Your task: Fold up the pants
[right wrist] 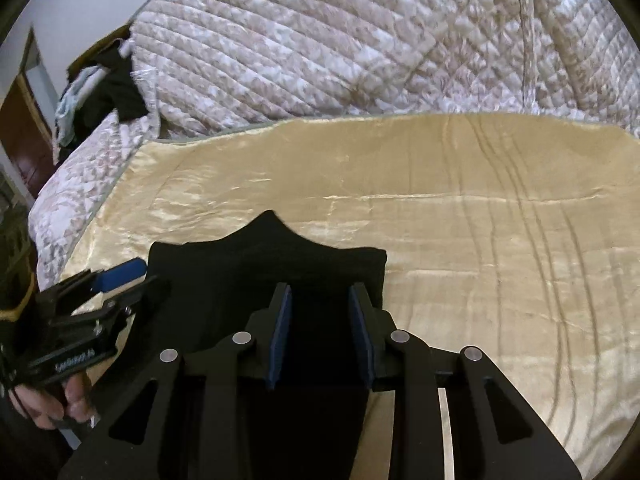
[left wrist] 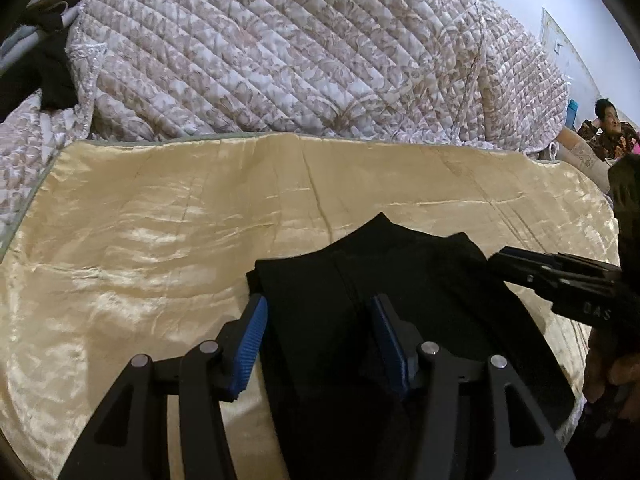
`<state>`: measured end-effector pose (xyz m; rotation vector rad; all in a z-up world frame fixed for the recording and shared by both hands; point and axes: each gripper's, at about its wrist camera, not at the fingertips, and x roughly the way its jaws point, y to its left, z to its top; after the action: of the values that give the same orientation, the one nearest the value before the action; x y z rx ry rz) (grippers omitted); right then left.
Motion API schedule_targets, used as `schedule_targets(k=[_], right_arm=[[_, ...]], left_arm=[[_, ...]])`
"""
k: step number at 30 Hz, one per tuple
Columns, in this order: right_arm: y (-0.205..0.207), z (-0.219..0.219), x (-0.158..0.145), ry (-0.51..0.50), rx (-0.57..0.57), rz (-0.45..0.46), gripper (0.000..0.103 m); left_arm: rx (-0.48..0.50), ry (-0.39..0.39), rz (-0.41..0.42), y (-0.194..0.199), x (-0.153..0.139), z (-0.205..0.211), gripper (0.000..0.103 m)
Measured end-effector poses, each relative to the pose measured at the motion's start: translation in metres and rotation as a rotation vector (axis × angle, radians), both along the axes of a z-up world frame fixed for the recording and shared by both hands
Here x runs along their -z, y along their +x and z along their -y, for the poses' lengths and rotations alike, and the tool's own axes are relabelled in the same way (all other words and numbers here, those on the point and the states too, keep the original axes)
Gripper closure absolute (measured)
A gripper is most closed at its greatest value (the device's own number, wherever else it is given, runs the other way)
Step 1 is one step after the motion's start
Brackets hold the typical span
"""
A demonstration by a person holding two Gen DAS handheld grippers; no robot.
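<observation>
The black pants [left wrist: 400, 272] lie folded on a gold satin sheet [left wrist: 160, 208], near its front edge. My left gripper [left wrist: 320, 312] is open, its blue pads [left wrist: 250, 344] astride the pants' left part. My right gripper [right wrist: 320, 300] is open over the pants [right wrist: 248, 272], with its pads [right wrist: 280, 336] above the right part. The right gripper also shows at the right of the left wrist view [left wrist: 500, 260]. The left gripper shows at the left of the right wrist view [right wrist: 136, 276].
A quilted floral bedspread [left wrist: 300, 48] is heaped behind the sheet. Dark clothes [right wrist: 116, 84] lie at the far left on the bed. A person [left wrist: 608, 128] sits at the far right. The sheet [right wrist: 480, 220] stretches wide to the right.
</observation>
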<state>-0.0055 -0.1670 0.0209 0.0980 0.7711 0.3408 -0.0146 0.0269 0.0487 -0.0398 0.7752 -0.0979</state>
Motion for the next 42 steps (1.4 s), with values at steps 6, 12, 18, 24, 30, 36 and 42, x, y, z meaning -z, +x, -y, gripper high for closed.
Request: schedule_targets(k=[6,12,18,24,30,36,42], right_arm=[[-0.043,-0.006,-0.007,-0.016,-0.025,0.050,0.072],[-0.078,-0.023,0.004,-0.071,-0.092,0.076,0.072],[-0.080,-0.027,0.020,-0.106,-0.124,0.067,0.070],[-0.079,-0.021,0.015,-0.074,-0.110,0.060,0.070],[-0.077,-0.012,0.010,-0.053,-0.075,0.059,0.070],[-0.071,0.000,0.007,-0.010,-0.044,0.041,0.070],[-0.066,0.011,0.008,0.039,-0.011,0.013,0.057]], left_arm=[[0.000,0.032,0.005,-0.030,-0.002,0.005,0.045],[0.010,0.038,-0.035,-0.052,0.013,0.012,0.045],[0.001,0.045,-0.029,-0.056,0.016,0.011,0.045],[-0.018,0.033,-0.028,-0.055,0.014,0.004,0.045],[-0.029,0.013,-0.023,-0.053,0.011,-0.001,0.046],[-0.041,-0.028,-0.015,-0.051,0.008,-0.008,0.046],[-0.060,-0.073,-0.015,-0.050,0.006,-0.020,0.046]])
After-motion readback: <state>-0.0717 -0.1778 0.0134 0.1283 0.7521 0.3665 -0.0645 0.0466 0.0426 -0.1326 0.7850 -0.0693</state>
